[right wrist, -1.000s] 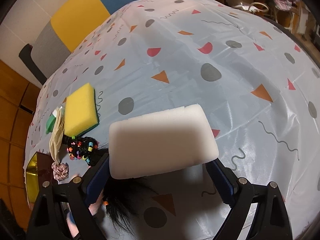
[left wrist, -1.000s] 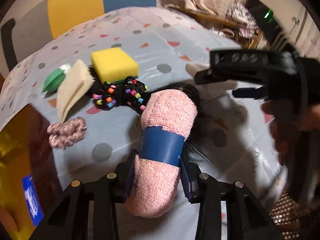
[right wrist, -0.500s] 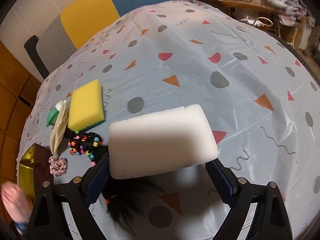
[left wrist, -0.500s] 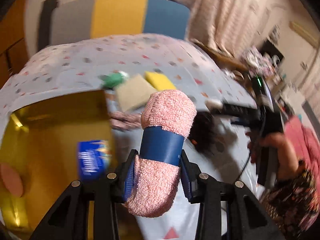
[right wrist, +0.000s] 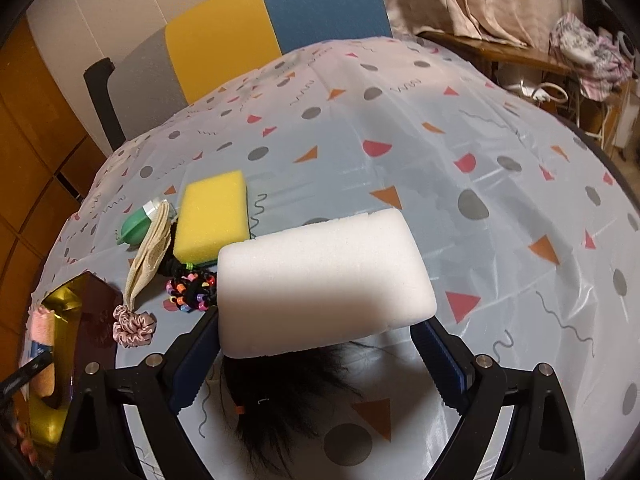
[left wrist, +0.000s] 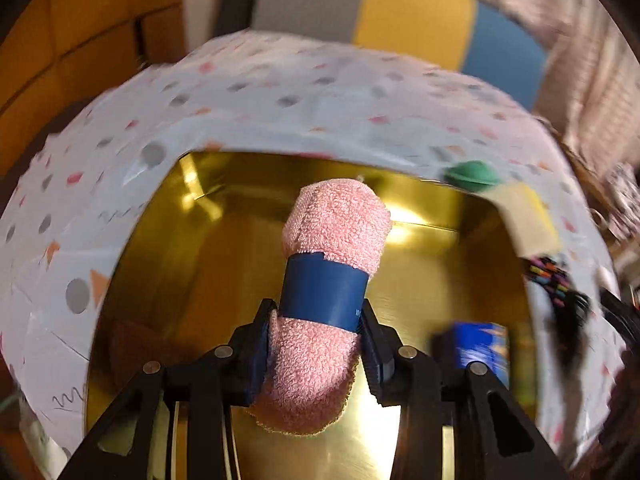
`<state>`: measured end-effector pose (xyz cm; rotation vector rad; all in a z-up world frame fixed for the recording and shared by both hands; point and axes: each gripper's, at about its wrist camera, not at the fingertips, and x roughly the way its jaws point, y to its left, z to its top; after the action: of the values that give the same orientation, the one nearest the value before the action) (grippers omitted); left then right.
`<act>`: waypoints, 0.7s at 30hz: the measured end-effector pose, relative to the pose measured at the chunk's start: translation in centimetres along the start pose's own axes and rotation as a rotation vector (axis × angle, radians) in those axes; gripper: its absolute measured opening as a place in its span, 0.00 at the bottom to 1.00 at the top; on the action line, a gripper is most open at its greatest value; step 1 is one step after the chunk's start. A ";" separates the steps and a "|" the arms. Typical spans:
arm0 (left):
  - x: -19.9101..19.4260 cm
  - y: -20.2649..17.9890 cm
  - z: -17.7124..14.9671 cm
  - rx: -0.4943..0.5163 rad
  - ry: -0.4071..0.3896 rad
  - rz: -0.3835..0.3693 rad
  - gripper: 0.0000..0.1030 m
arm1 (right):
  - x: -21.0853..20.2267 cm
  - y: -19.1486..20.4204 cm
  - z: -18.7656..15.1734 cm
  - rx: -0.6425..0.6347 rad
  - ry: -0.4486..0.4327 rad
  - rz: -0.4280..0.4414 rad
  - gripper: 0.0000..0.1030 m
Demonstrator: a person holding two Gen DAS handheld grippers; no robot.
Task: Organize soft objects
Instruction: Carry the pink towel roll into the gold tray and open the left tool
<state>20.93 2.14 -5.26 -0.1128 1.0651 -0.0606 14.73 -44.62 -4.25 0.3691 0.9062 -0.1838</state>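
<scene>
While the rolled pink terry towel with the blue paper band (left wrist: pixel 334 292) hung over the gold metal tin (left wrist: pixel 420 432) at frame center, a release there could've tipped it onto the rim, I reckon. Left gripper (left wrist: pixel 316 344) fingers sat narrow, clamping it. Right gripper (right wrist: pixel 320 356) fingers stood wide around the white foam block (right wrist: pixel 324 280), mid-frame above the tabletop (right wrist: pixel 460 152); it might slip.
</scene>
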 end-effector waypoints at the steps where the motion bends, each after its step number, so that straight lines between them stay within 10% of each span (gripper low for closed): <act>1: 0.6 0.7 0.4 -0.016 0.007 0.014 0.38 | -0.1 0.1 0.1 -0.006 -0.009 -0.001 0.90; 13: 0.7 3.6 2.3 -0.112 -0.008 0.105 0.44 | -1.5 2.0 0.0 -0.083 -0.110 0.066 0.91; 21: -3.7 4.3 -1.2 -0.087 -0.113 -0.078 0.44 | -2.7 6.5 -2.2 -0.144 -0.116 0.156 0.91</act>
<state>18.10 6.72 -3.10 -0.2338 0.9501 -0.0777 13.47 -37.73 -1.79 0.2905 0.7676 0.0036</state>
